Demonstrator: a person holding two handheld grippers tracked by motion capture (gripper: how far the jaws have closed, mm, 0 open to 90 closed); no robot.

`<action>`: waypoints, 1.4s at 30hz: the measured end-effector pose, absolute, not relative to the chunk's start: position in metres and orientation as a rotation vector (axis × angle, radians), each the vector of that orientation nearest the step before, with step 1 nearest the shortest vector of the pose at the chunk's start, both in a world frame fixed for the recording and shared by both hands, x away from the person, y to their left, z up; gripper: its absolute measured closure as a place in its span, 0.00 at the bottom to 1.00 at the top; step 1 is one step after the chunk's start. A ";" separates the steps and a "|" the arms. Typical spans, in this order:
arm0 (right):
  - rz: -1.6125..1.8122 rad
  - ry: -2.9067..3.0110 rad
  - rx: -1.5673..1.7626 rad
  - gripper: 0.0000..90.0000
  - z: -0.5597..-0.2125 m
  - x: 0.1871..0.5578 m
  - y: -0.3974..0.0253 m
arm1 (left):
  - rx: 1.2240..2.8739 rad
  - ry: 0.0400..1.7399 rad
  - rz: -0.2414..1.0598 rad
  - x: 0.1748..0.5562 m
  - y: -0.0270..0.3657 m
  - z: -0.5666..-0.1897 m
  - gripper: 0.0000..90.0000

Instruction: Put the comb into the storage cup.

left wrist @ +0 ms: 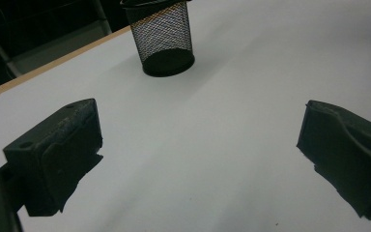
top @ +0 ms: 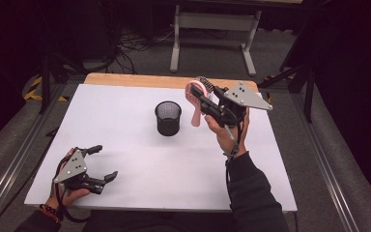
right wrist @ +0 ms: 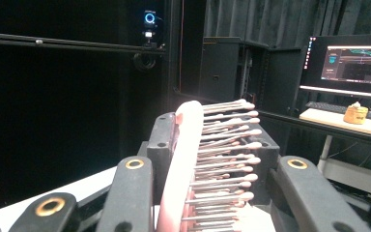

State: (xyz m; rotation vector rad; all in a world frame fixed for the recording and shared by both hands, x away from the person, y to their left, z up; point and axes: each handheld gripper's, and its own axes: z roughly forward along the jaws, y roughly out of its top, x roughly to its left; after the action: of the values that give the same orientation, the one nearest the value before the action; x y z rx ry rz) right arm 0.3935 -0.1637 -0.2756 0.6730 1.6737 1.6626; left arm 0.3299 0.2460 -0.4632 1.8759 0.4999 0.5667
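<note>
High view: right tongs (top: pixel 204 99) clamped on pink plastic hairbrush (top: pixel 194 104), raised right of black mesh cup (top: pixel 168 117) | left tongs (top: pixel 100 163) spread wide, idle on white table (top: pixel 125 121) | step: carrying | next: likely handle-down over cup rim, then release.

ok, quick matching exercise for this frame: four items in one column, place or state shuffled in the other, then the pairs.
Items:
1. pink hairbrush
2. black mesh cup
3. left gripper
4. right gripper

States:
A. open, low over the near left of the white table
B. standing upright mid-table
C. held off the table, handle pointing down
D. shut, raised to the right of the cup

Pairs: 1-C, 2-B, 3-A, 4-D
</note>
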 end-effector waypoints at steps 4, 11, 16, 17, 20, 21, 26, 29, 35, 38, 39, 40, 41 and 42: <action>1.668 1.663 0.673 0.70 -0.273 0.398 -0.162 | 1.880 0.498 0.582 0.329 0.245 -0.463 0.03; 1.667 1.654 0.670 0.70 -0.267 0.404 -0.161 | 1.881 0.488 0.582 0.329 0.245 -0.463 0.03; 1.680 1.645 0.670 0.70 -0.262 0.410 -0.157 | 1.885 0.481 0.593 0.329 0.244 -0.463 0.03; 1.679 1.646 0.670 0.70 -0.262 0.411 -0.156 | 1.886 0.481 0.591 0.330 0.244 -0.463 0.03; 1.677 1.649 0.666 0.70 -0.260 0.414 -0.152 | 1.885 0.486 0.584 0.330 0.244 -0.463 0.03; 1.679 1.649 0.663 0.70 -0.260 0.416 -0.151 | 1.884 0.488 0.584 0.331 0.245 -0.464 0.03; 1.672 1.654 0.654 0.70 -0.258 0.422 -0.144 | 1.880 0.490 0.582 0.332 0.244 -0.463 0.03; 1.678 1.665 0.658 0.70 -0.256 0.429 -0.141 | 1.885 0.486 0.584 0.333 0.244 -0.463 0.03; 1.683 1.657 0.654 0.70 -0.248 0.441 -0.134 | 1.871 0.493 0.582 0.335 0.245 -0.462 0.03; 1.688 1.665 0.642 0.70 -0.247 0.448 -0.130 | 1.864 0.499 0.565 0.338 0.246 -0.463 0.03; 1.694 1.659 0.660 0.70 -0.247 0.449 -0.128 | 1.868 0.497 0.564 0.338 0.245 -0.463 0.03; 1.694 1.659 0.660 0.70 -0.247 0.449 -0.128 | 1.869 0.495 0.558 0.339 0.245 -0.463 0.03; 1.699 1.662 0.660 0.70 -0.247 0.453 -0.126 | 1.875 0.493 0.555 0.340 0.245 -0.463 0.03; 1.699 1.662 0.660 0.70 -0.247 0.453 -0.126 | 1.875 0.493 0.555 0.340 0.245 -0.463 0.03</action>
State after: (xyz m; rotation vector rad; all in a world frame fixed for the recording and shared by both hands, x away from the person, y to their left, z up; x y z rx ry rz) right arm 0.4530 -0.1263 -0.2471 0.6596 1.6621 1.6986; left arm 0.3400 0.2449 -0.4634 1.8746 0.4935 0.5548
